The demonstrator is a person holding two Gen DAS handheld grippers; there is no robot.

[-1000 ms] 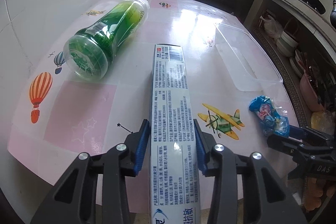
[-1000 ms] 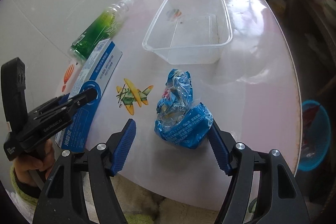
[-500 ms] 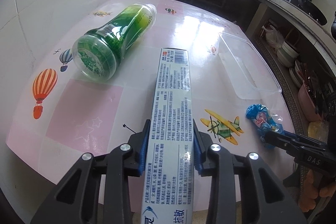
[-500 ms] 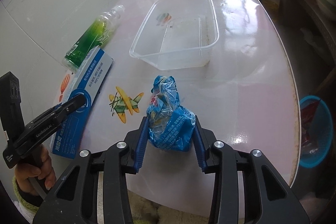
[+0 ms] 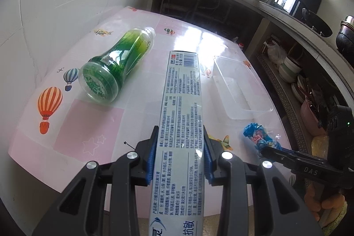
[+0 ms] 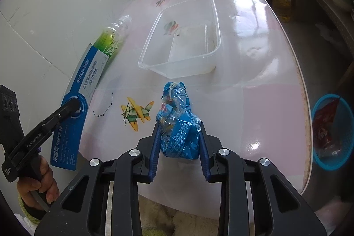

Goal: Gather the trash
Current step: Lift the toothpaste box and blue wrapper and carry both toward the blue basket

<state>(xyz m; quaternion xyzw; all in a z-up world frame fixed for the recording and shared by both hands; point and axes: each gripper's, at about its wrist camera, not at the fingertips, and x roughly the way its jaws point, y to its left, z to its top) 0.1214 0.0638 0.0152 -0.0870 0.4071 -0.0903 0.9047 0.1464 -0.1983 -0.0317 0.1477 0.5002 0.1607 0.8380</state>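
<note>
**Both grippers loaded, box coming off the table**

Left wrist view: the left gripper (image 5: 179, 156) is clamping the long toothpaste box (image 5: 183, 107) between its blue pads, gripping near the box's near end. Compared with a second ago the box's far end is sitting higher against the table (image 5: 88, 125), so the box is lifting clear. The green bottle (image 5: 115, 65) is lying on its side beside the wall, untouched. The clear plastic container (image 5: 241, 85) is standing empty towards the far right edge.

Right wrist view: the right gripper (image 6: 179, 147) is closing its jaws on the crumpled blue wrapper (image 6: 177, 123); a second ago they were standing wide either side of it, and now the pads are pressing into the plastic. The wrapper seems to be resting on the table yet. The blue basket (image 6: 331, 132) on the floor past the table's right edge already holds some rubbish, so it looks the likely drop point.

Meaning for the task: two pieces are secured, bottle and container remaining.

Surface and room: glossy pink tablecloth printed with balloons and planes, white wall alongside, dim kitchen shelving with bowls and pots behind.
</note>
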